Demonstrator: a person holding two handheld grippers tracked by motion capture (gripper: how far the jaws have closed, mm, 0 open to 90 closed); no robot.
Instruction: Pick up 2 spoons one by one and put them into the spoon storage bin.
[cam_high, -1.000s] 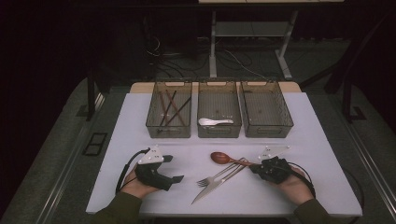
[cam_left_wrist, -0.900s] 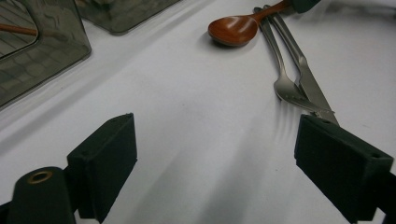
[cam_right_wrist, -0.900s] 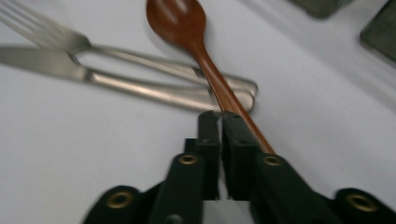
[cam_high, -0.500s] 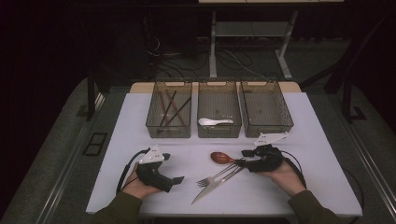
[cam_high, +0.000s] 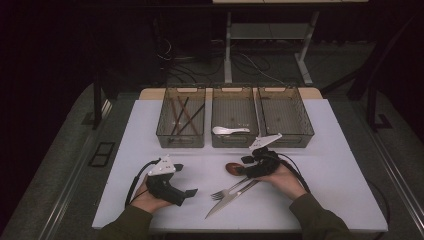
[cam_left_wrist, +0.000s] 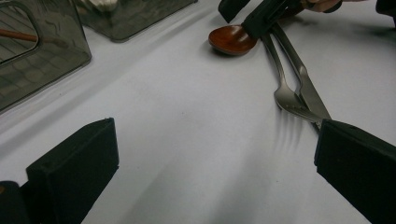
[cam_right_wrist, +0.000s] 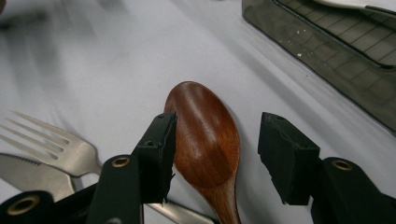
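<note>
A brown wooden spoon lies on the white table, its handle across a metal fork and knife. My right gripper is open, its jaws on either side of the spoon's bowl. They have just been opening. The left jaw sits against the bowl's edge and the right jaw stands apart from it. In the high view that right gripper is at the spoon. My left gripper rests at the front left, open, its jaws just opened wide and nothing between them.
Three grey bins stand in a row at the back. The left bin holds brown sticks, the middle bin a white spoon, and the right bin shows nothing inside. Fork and knife point toward the front.
The right gripper has moved left along the cutlery to the spoon's bowl and gone from shut to open. The left hand has stayed put.
</note>
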